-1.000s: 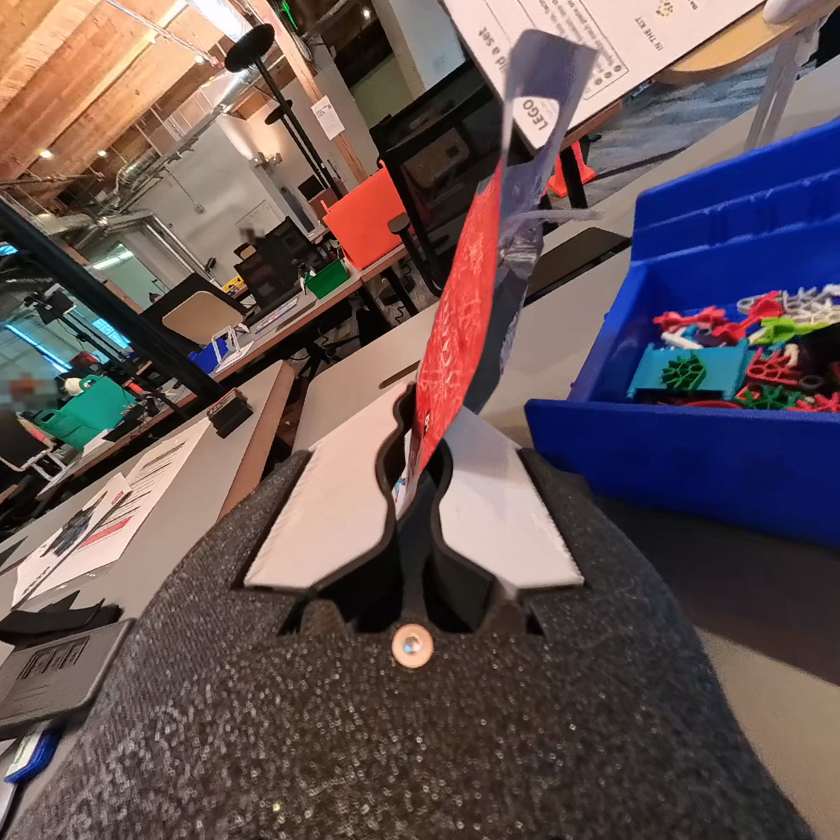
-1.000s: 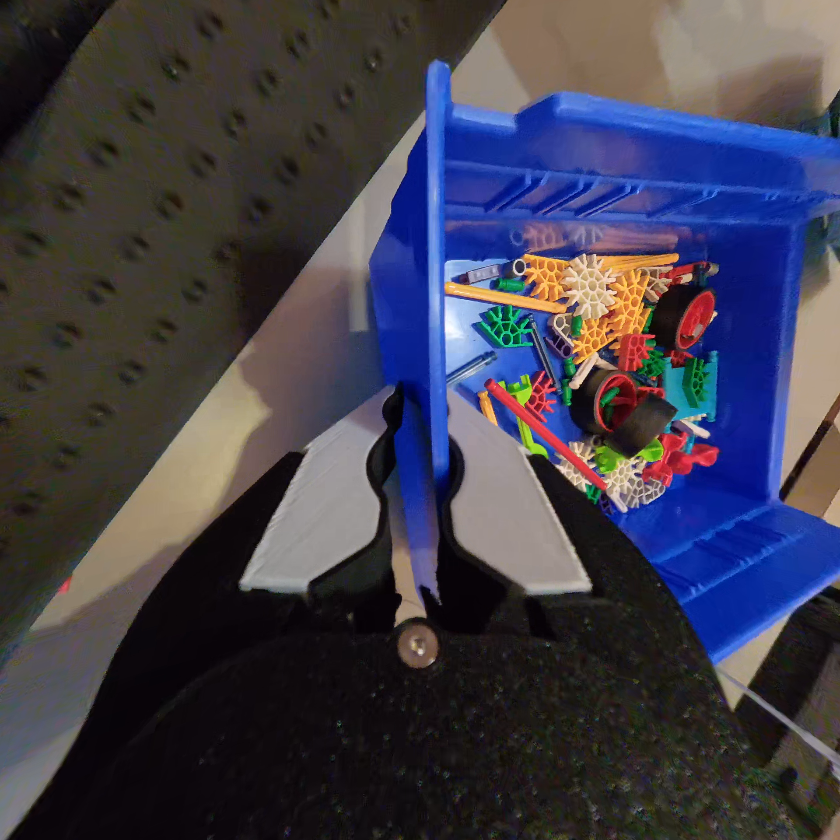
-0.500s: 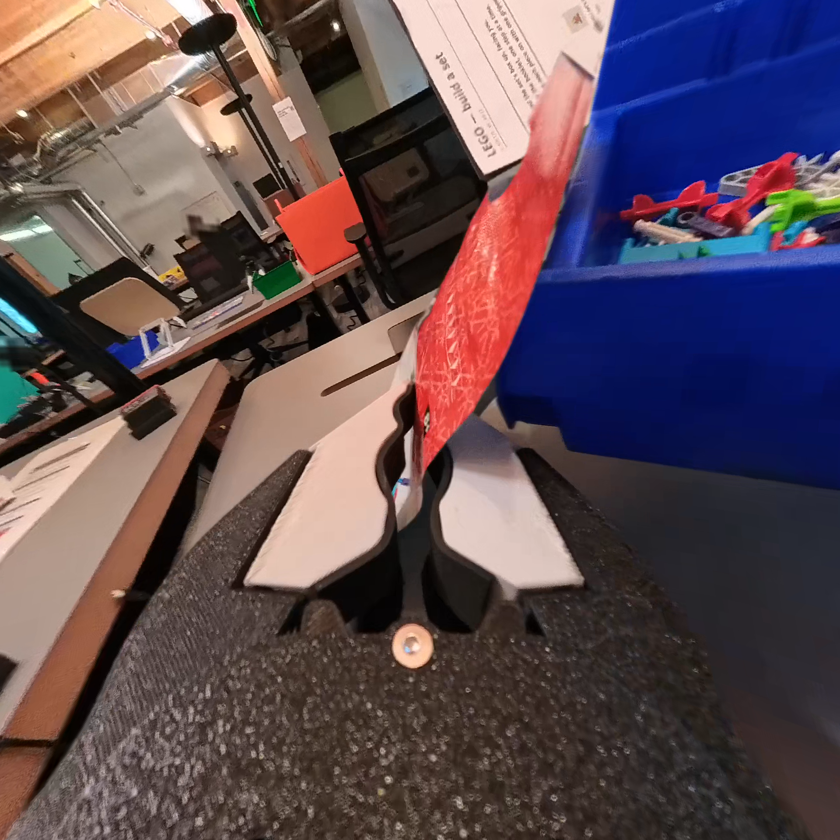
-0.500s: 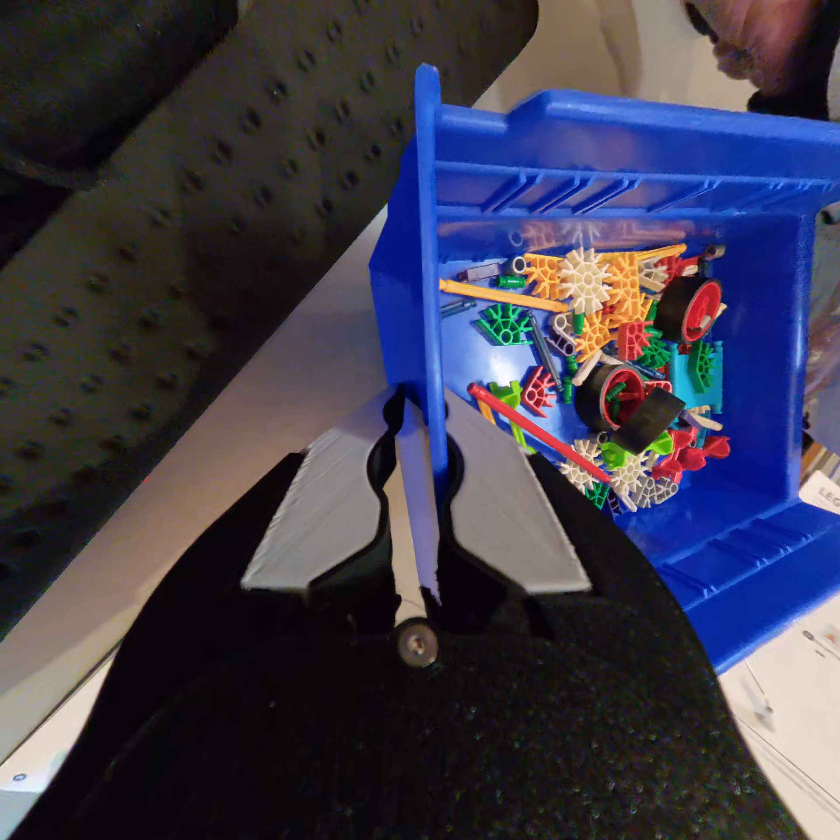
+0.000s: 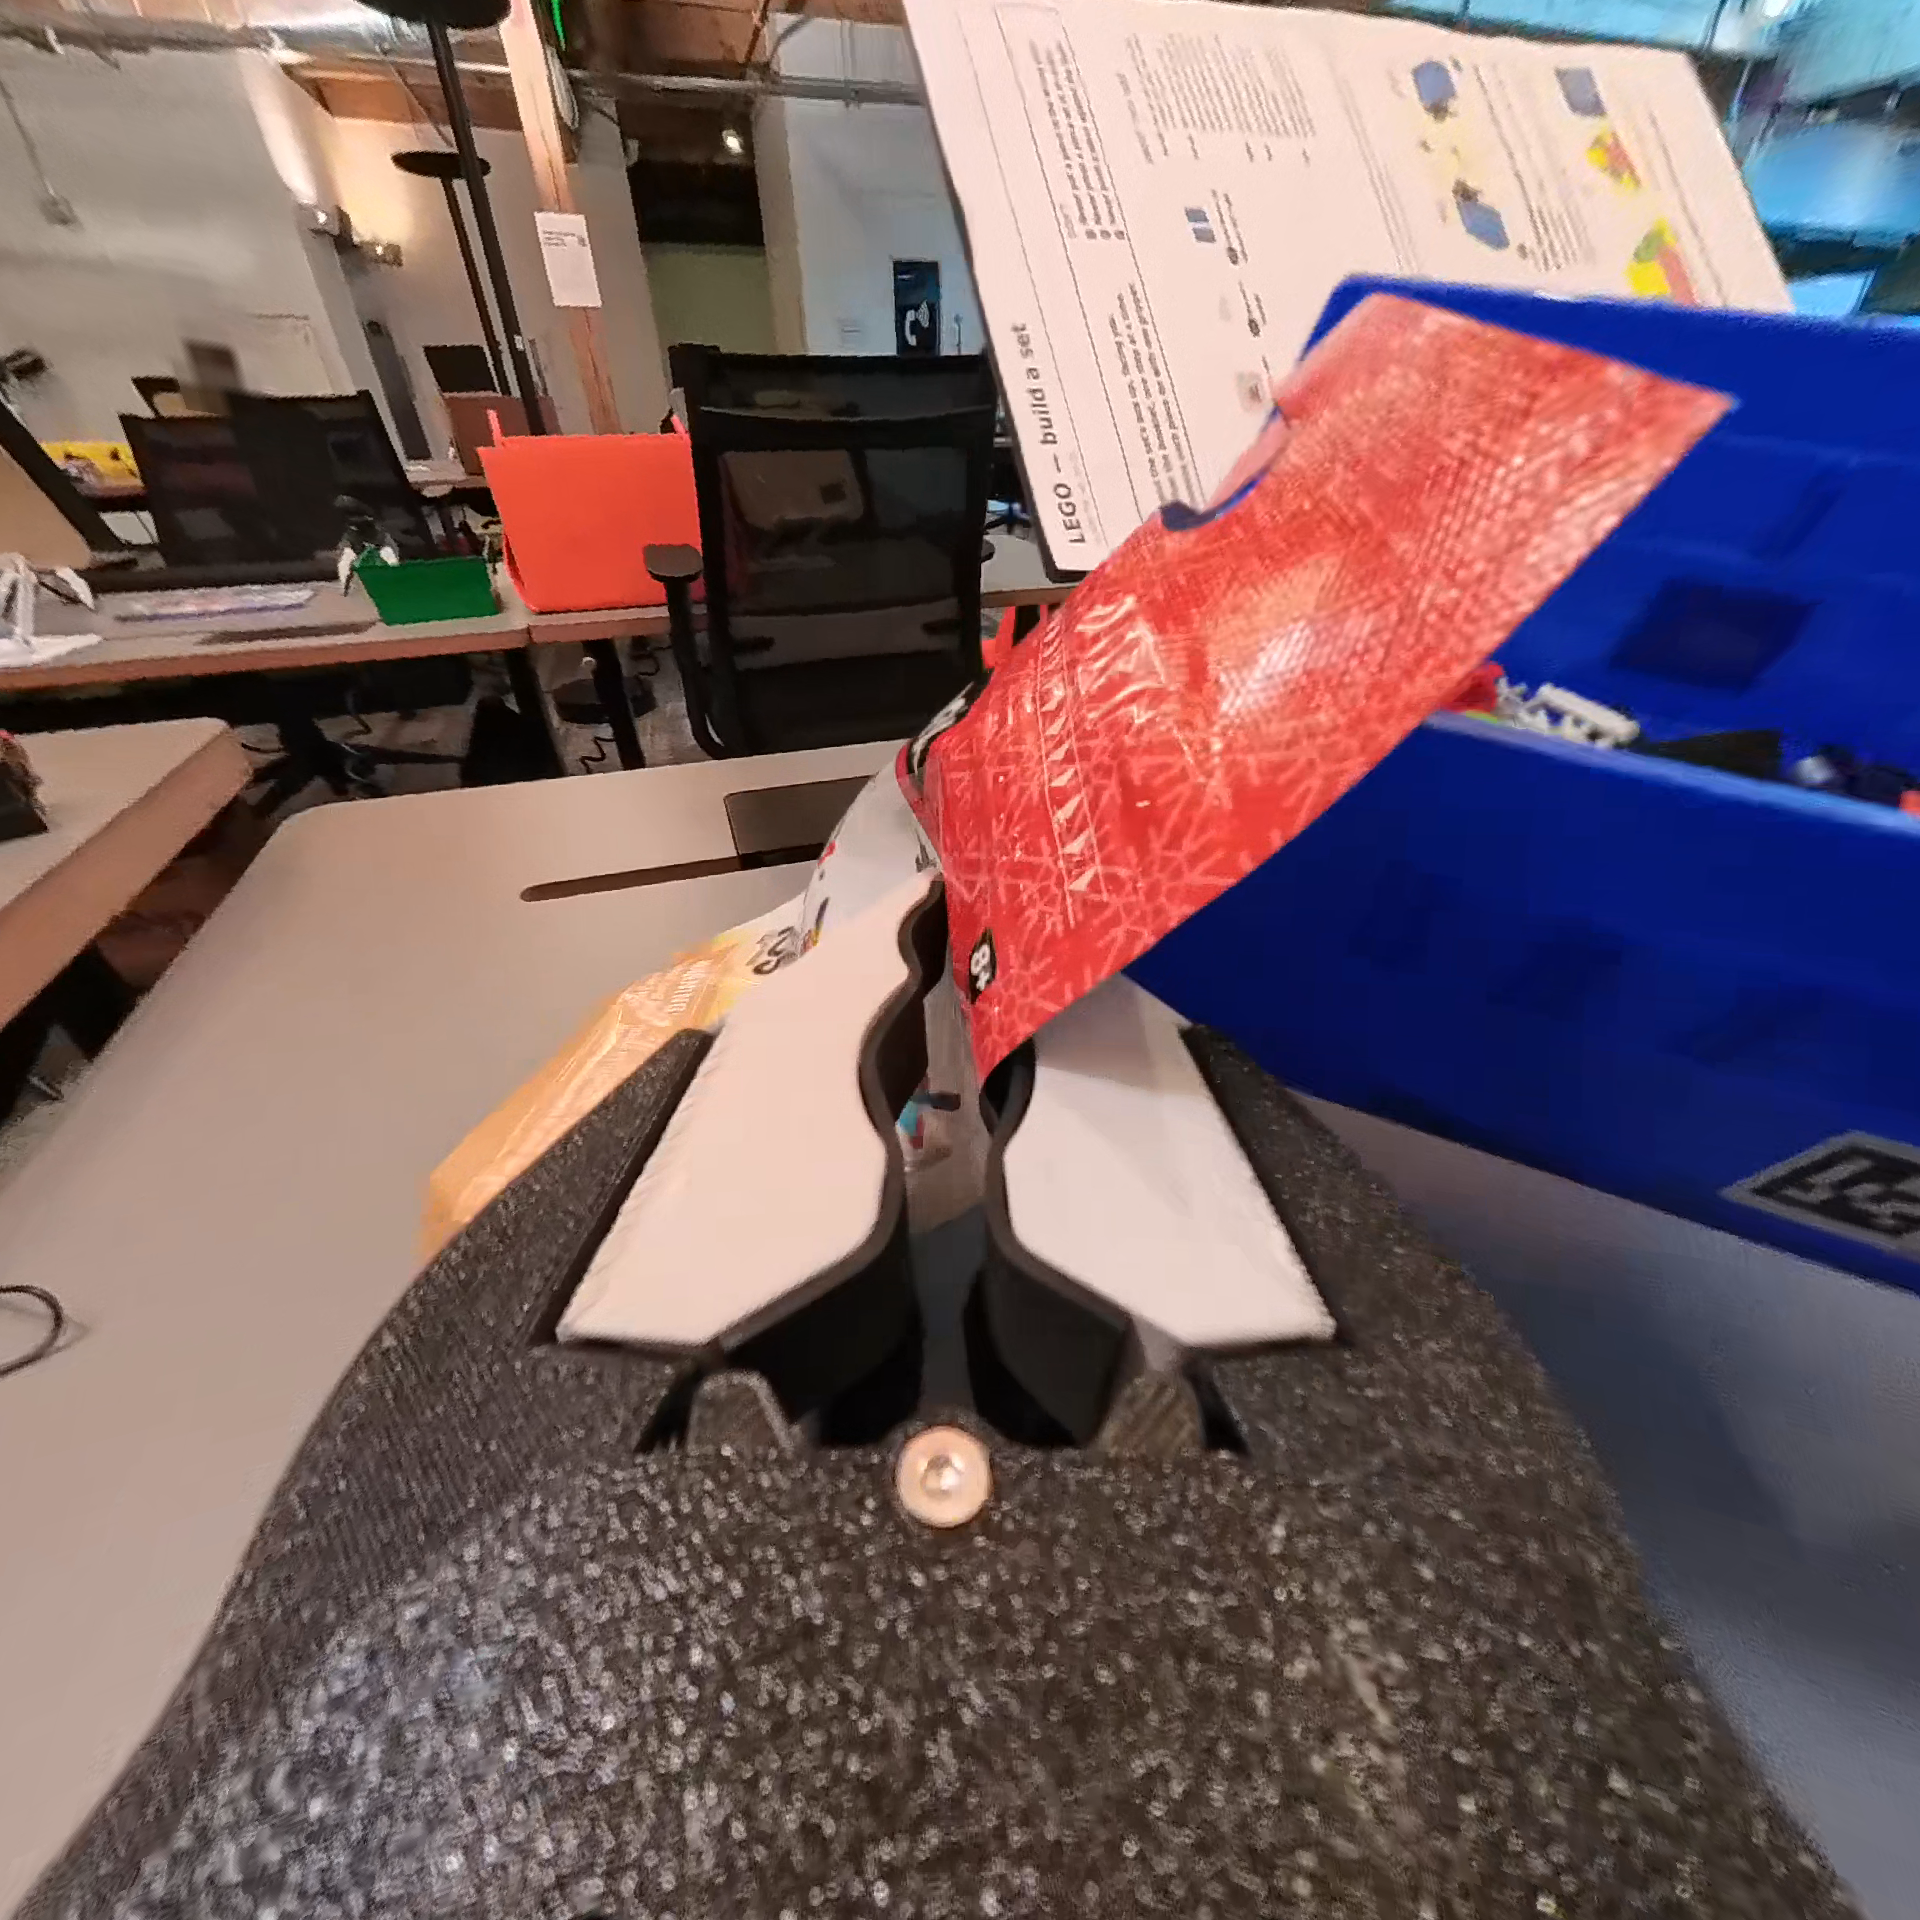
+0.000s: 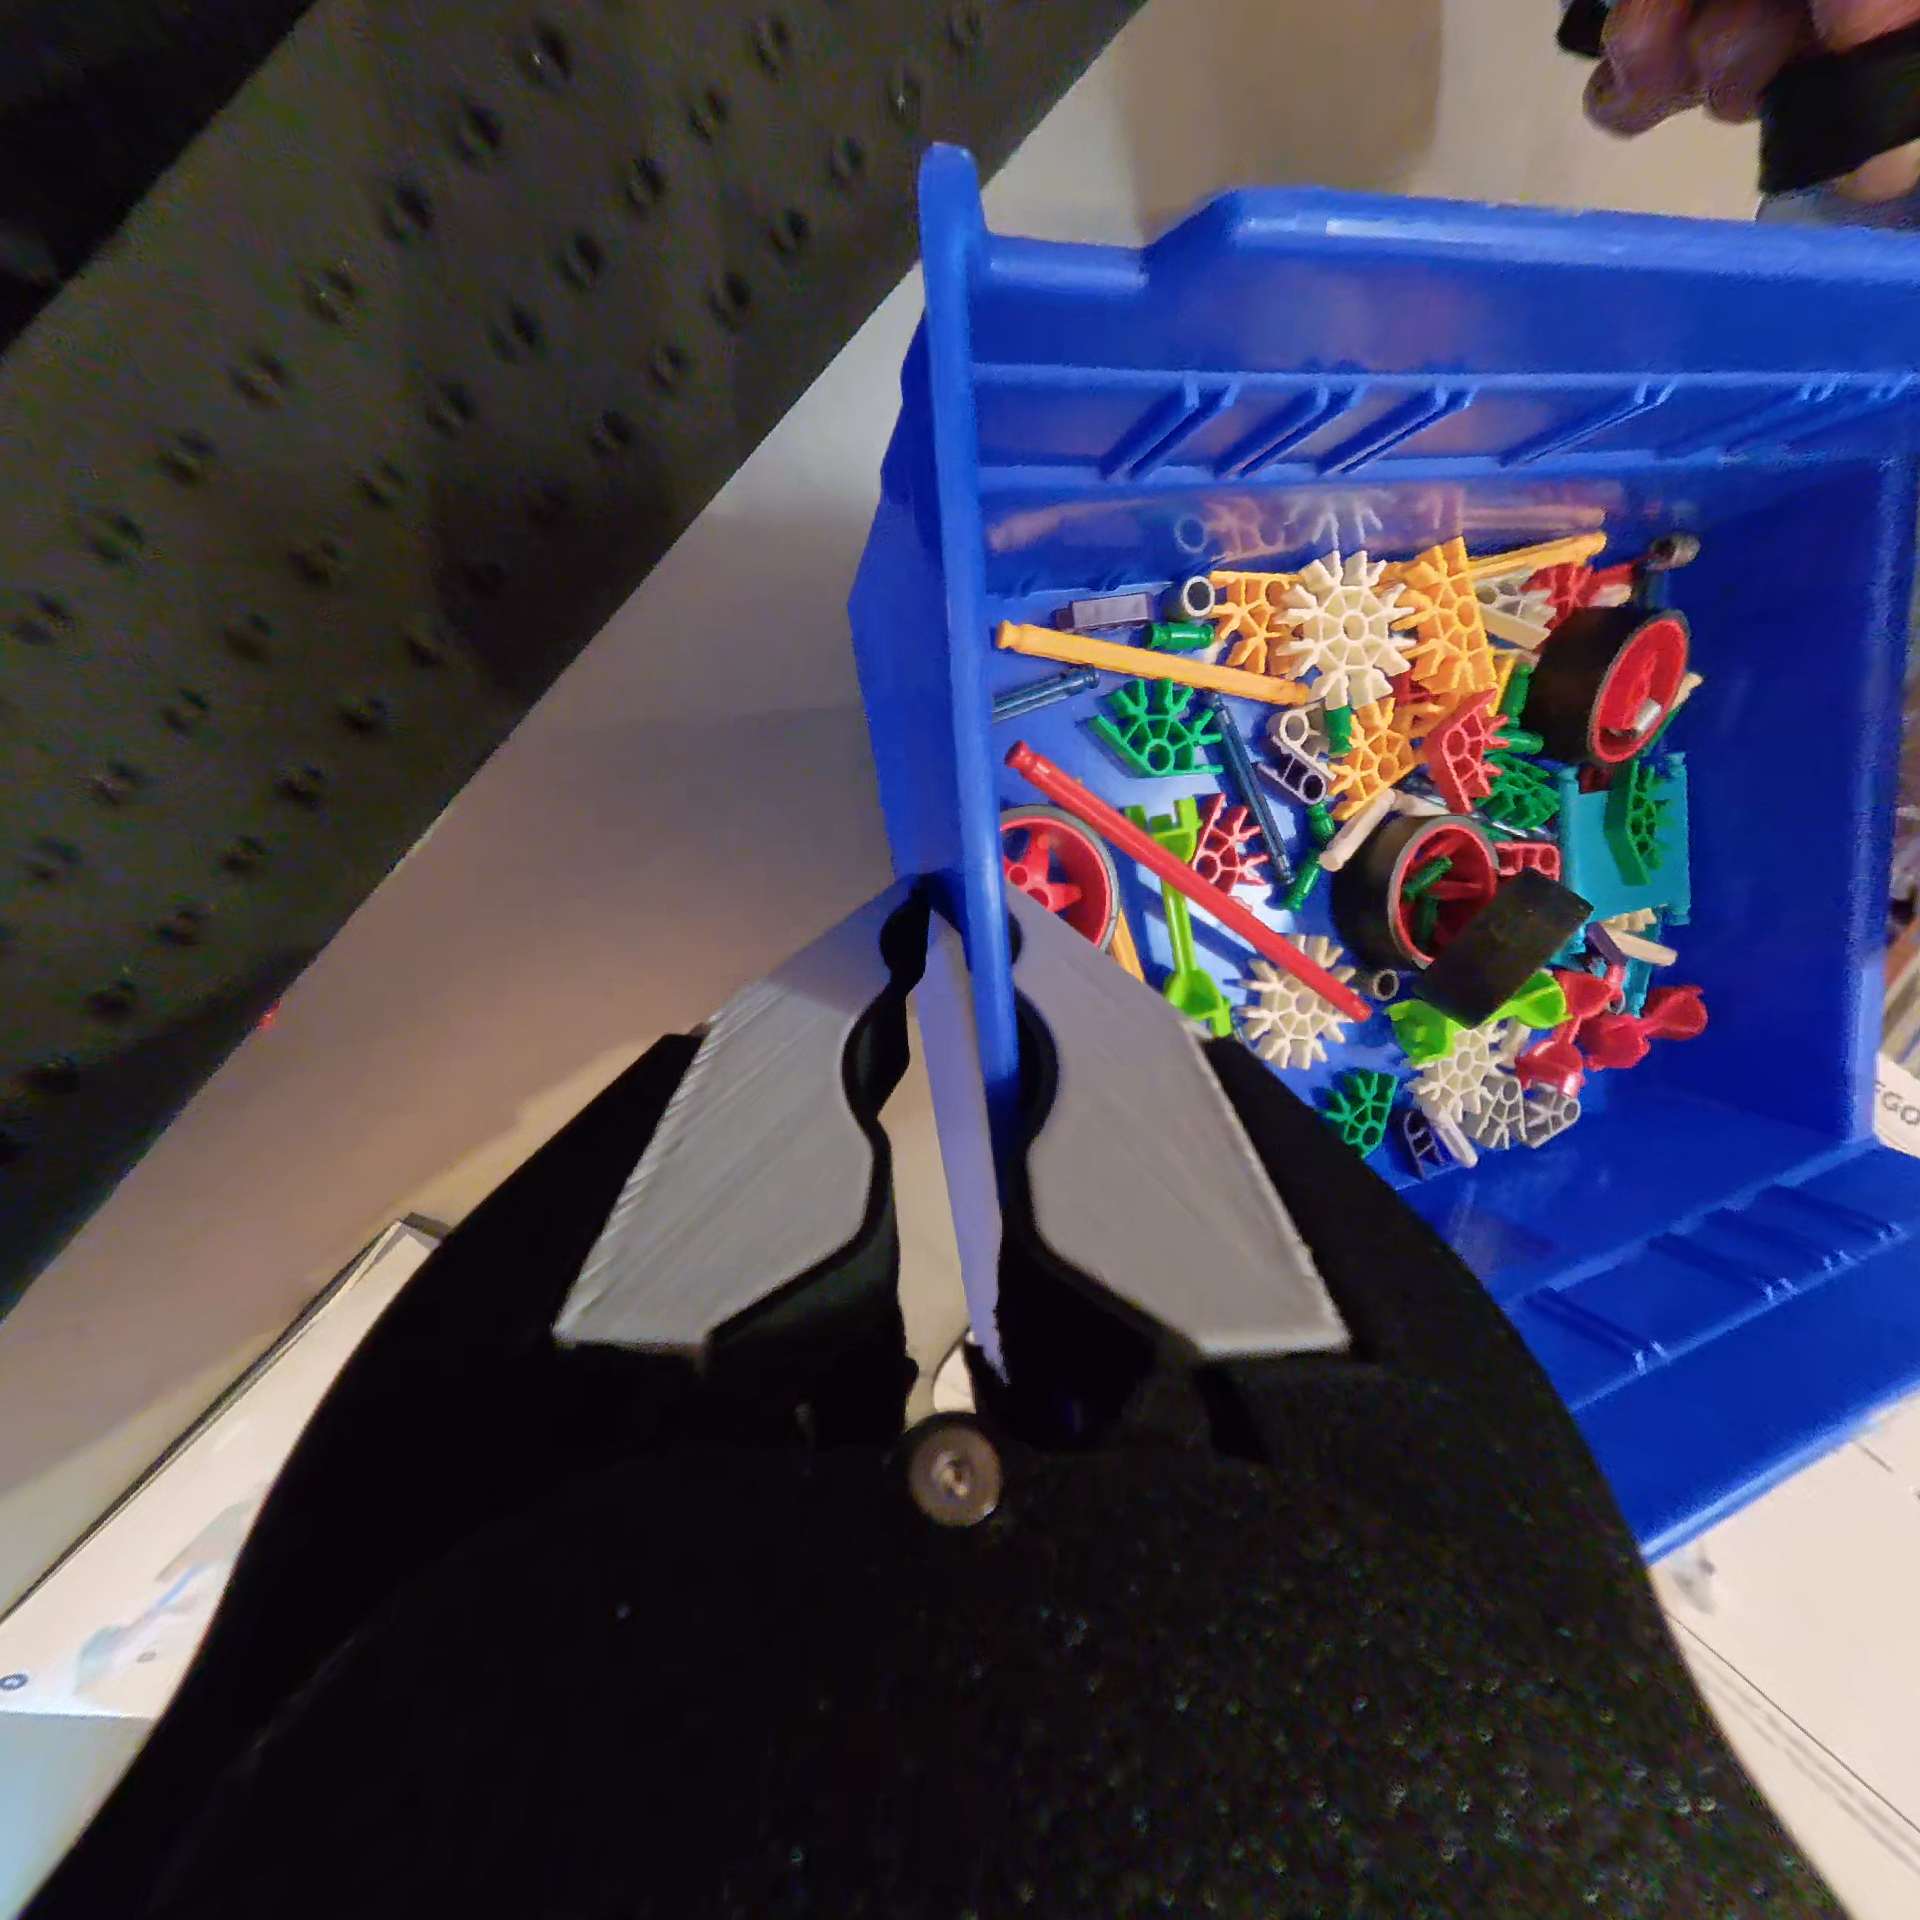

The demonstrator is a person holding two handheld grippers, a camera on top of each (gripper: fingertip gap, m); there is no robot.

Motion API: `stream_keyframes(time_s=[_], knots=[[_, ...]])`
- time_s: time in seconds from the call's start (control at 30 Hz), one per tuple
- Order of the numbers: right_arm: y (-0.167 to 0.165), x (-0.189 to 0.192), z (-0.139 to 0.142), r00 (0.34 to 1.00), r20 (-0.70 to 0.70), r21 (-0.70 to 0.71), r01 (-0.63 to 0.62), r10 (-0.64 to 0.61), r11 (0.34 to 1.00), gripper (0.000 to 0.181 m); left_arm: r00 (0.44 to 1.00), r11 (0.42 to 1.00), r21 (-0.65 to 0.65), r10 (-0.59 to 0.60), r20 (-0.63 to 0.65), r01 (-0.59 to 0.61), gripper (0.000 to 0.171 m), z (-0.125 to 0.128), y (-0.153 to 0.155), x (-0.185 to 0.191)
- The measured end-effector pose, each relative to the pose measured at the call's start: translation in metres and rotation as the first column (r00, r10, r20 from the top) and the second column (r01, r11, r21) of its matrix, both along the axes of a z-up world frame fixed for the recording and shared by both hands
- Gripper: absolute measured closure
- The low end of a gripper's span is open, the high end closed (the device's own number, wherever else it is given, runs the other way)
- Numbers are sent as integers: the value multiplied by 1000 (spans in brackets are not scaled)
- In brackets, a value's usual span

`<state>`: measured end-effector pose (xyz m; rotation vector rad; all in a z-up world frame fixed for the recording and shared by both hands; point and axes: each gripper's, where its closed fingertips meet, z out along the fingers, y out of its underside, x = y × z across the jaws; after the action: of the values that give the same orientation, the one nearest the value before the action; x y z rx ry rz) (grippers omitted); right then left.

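My left gripper [image 5: 961,997] is shut on a red printed plastic bag [image 5: 1226,707], which sticks up and to the right across the blue bin [image 5: 1558,966]. My right gripper [image 6: 961,956] is shut on the left side wall of the same blue bin [image 6: 951,520], held off the table and tilted. Several coloured construction-toy pieces [image 6: 1382,831], wheels, rods and connectors, lie inside it. A white instruction sheet [image 5: 1247,208] stands behind the bin in the left wrist view.
A grey table [image 5: 364,987] lies under the left gripper, with an orange-yellow packet [image 5: 582,1081] beside its left finger. A black perforated panel [image 6: 364,468] runs along the left of the right wrist view. A hand [image 6: 1714,62] shows at top right. White paper sheets [image 6: 1766,1662] lie below the bin. About 30 cm separates my left fingertips from my right. The black perforated panel [image 6: 364,468] lies some 15 cm from my right tips, 40 cm from my left tips.
The blue bin has moved closer to the left gripper and its red bag now lies across the bin's side. The right gripper has carried the bin along over white paper sheets; the pieces inside shifted slightly.
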<state>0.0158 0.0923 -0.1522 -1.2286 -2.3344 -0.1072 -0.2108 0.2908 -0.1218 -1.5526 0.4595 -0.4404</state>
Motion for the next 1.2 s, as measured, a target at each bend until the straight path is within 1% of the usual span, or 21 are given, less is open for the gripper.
stream_keyframes(time_s=[0.07, 0.1, 0.2, 0.3, 0.47, 0.63, 0.73, 0.83, 0.93, 1.03, 1.13, 1.2], knots=[[-3, -2, 4, 1000, -25, -26, 2, -2, 1000, 177, 996, 999, -27, -16, 83, 18, 171, 3, 1, -1], [-1, -2, 5, 1000, -28, -8, 0, -1, 1000, 177, 992, 999, -34, -28, 121, 32, 171, 6, 2, -2], [9, 1, 3, 1000, -7, 56, 13, -13, 998, 177, 984, 998, -39, -46, 173, 53, 171, 10, 2, -1], [10, 0, 8, 999, -32, 32, 22, -21, 999, 178, 971, 996, -59, -48, 236, 64, 171, 15, 3, -3], [8, 3, 10, 999, -36, 45, 17, -15, 999, 177, 944, 994, -81, -48, 328, 79, 171, 25, 5, -8], [11, 4, 11, 999, -39, 43, 35, -34, 998, 177, 936, 991, -85, -67, 347, 102, 171, 30, 3, -4], [12, -3, 13, 997, -70, 26, 47, -45, 999, 177, 940, 994, -61, -70, 333, 96, 171, 32, 2, 1], [12, -8, 17, 994, -106, 32, 44, -41, 998, 176, 942, 994, -63, -59, 330, 84, 171, 32, 2, 3], [16, -6, 19, 992, -116, 77, 51, -42, 996, 177, 942, 993, -72, -68, 329, 96, 171, 30, 2, 7], [18, -10, 22, 990, -132, 76, 60, -49, 995, 178, 943, 993, -57, -76, 323, 99, 171, 32, 1, 14], [18, -12, 23, 990, -132, 69, 61, -51, 996, 176, 956, 993, -67, -76, 284, 99, 171, 28, 2, 24], [15, -13, 28, 987, -149, 58, 62, -53, 996, 176, 952, 994, -63, -67, 299, 89, 171, 27, 3, 24]])
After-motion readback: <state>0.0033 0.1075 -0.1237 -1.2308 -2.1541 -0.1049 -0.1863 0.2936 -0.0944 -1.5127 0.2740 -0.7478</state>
